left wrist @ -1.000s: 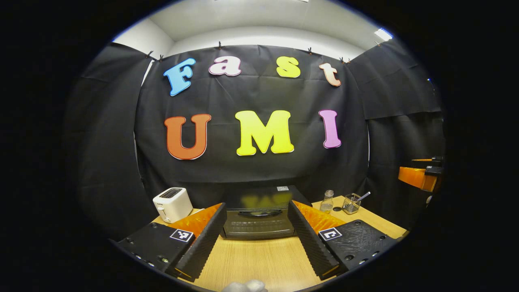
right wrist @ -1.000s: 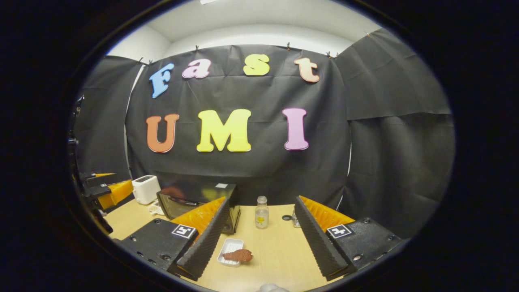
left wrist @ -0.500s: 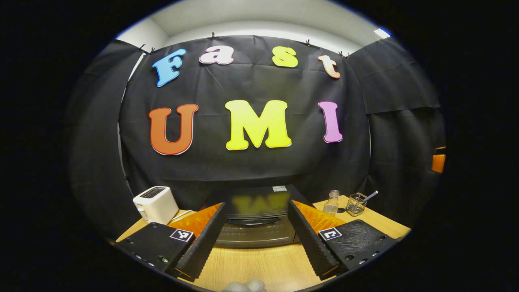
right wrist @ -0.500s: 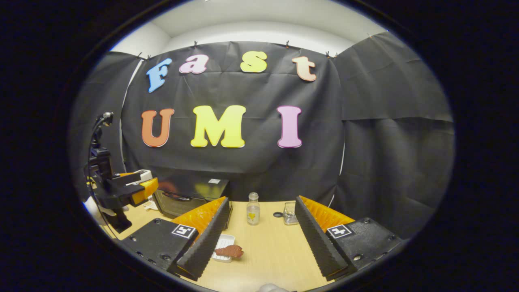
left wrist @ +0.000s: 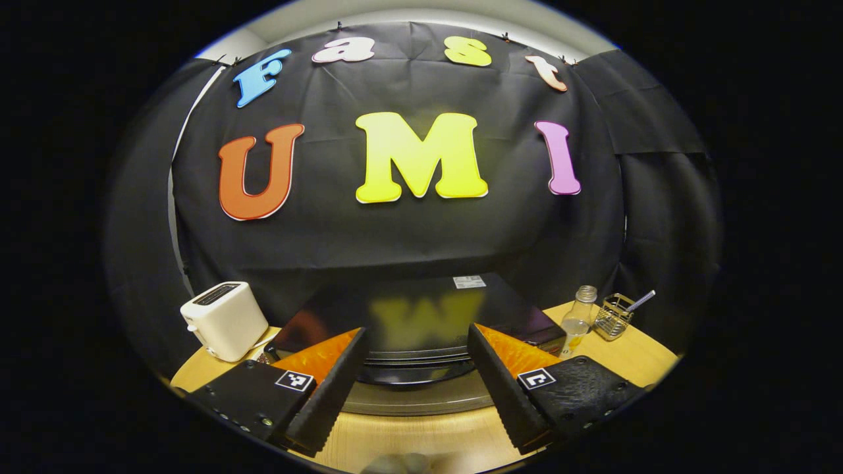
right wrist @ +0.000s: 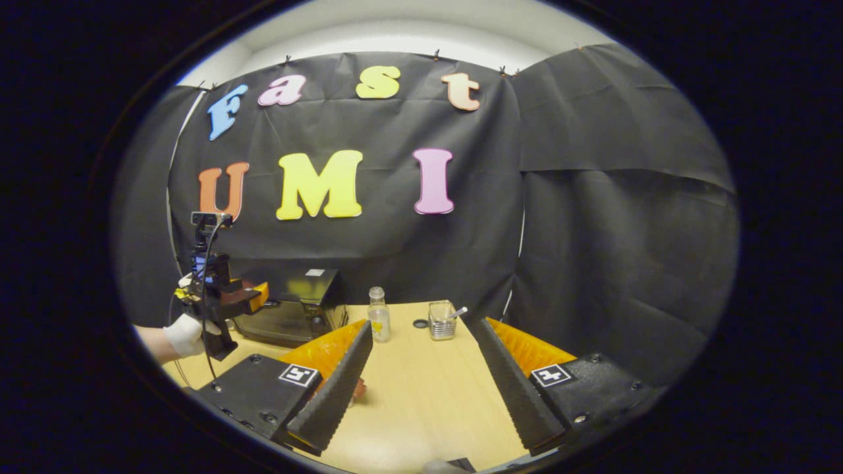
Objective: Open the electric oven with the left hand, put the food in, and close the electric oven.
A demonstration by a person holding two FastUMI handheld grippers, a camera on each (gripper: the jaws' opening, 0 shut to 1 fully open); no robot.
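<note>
The tabletop [right wrist: 421, 388] carries the electric oven [left wrist: 421, 316] at its back edge, door closed, just ahead of my left hand-held gripper [left wrist: 415, 388], whose fingers are spread apart. My right hand-held gripper [right wrist: 421, 395] is released too. The food [right wrist: 359, 390] peeks beside its left finger.
</note>
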